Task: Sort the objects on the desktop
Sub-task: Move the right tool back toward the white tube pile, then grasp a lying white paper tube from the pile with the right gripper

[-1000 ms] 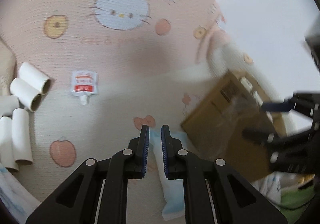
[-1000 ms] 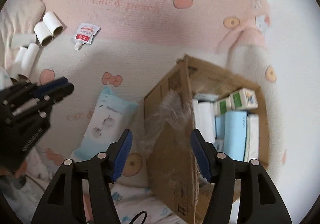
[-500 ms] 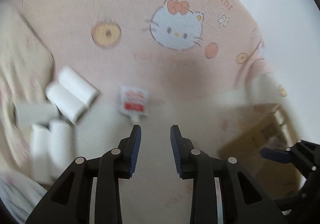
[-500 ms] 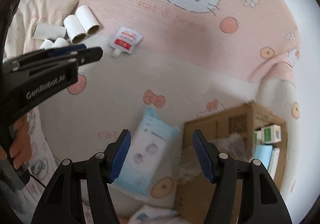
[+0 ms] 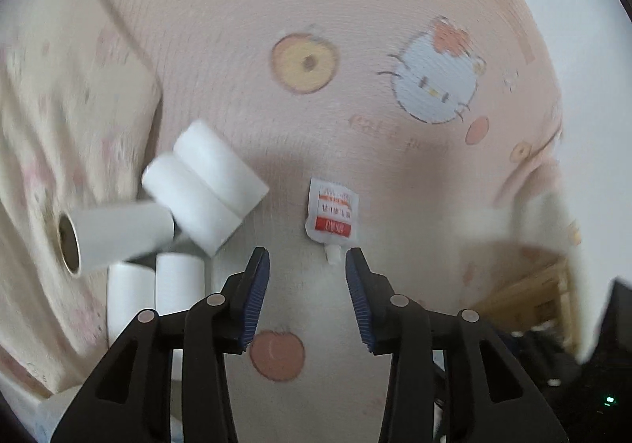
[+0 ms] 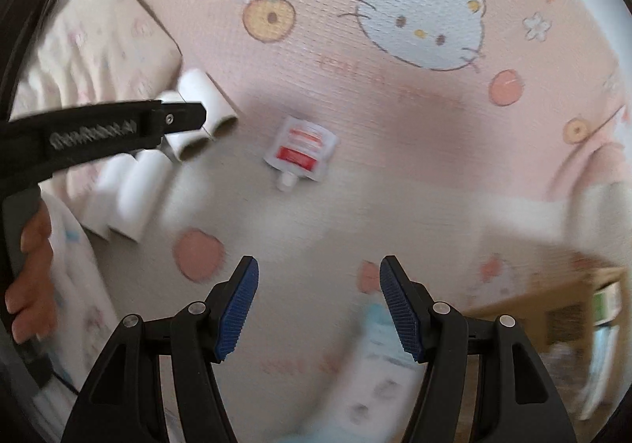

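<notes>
A small white sachet with a red label (image 5: 331,214) lies flat on the pink cartoon blanket (image 5: 355,28); it also shows in the right wrist view (image 6: 302,148). My left gripper (image 5: 308,281) is open and empty, its tips just short of the sachet's spout. Several white cardboard tubes (image 5: 205,182) lie in a heap to its left. My right gripper (image 6: 318,298) is open and empty above the blanket, with a light-blue wipes pack (image 6: 379,379) under it. The left gripper's body (image 6: 98,134) reaches in from the left over the tubes (image 6: 134,182).
An open cardboard box (image 6: 572,308) holding small cartons stands at the right; its edge shows in the left wrist view (image 5: 529,285). A cream floral pillow (image 5: 59,107) lies at the left. A white wall is beyond the blanket's right side.
My left gripper has opened and swung left from the box toward the sachet and tubes. My right gripper has moved left off the box, over the wipes pack, staying open.
</notes>
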Motion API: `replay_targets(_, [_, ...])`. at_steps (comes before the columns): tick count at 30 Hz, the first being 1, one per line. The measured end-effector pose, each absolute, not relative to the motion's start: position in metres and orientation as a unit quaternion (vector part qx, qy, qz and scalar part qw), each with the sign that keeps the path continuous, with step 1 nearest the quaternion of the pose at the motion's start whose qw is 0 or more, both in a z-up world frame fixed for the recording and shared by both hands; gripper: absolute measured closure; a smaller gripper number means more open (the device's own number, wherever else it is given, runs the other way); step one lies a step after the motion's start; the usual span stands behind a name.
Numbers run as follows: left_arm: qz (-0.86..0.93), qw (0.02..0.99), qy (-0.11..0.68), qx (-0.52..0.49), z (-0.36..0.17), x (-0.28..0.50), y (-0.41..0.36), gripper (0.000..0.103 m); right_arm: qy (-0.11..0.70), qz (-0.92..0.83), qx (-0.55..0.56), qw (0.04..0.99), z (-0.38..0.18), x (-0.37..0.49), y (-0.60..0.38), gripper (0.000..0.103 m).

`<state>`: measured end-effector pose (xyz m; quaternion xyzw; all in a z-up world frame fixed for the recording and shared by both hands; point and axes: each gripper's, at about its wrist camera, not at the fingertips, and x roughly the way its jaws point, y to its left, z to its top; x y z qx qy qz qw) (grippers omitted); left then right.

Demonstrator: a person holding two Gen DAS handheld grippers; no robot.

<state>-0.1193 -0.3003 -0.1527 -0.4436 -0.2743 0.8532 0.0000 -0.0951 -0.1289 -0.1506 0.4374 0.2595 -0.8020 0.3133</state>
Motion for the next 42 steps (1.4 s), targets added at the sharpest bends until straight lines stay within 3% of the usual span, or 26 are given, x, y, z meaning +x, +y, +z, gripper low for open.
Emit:
replay_targets(11, [0.852, -0.076, -0.287, -0.431, -0.159, -0.142, -0.345, 0.054, 0.190, -0.803, 0.428, 0.369, -0.165, -0.105, -0.158, 0.041])
replay_targets(17, [0.822, -0.084, -0.355, -0.437, -0.179, -0.163, -0.378, 0.054, 0.101, -0.801, 0.452, 0.380, -0.181, -0.130, -0.180, 0.041])
replay_targets(29, [0.813, -0.076, -0.364, -0.448, -0.193, -0.187, -0.412, 0.054, 0.108, -0.773, 0.487, 0.391, -0.216, -0.139, -0.224, 0.041])
replay_targets(38, [0.810, -0.126, -0.323, -0.472, -0.202, -0.198, -0.420, 0.060, 0.087, -0.759, 0.510, 0.396, -0.231, -0.145, -0.243, 0.041])
replay_targets(42, [0.794, -0.119, -0.330, -0.496, -0.214, -0.200, -0.424, 0.072, 0.086, -0.764, 0.500, 0.397, -0.231, -0.144, -0.248, 0.041])
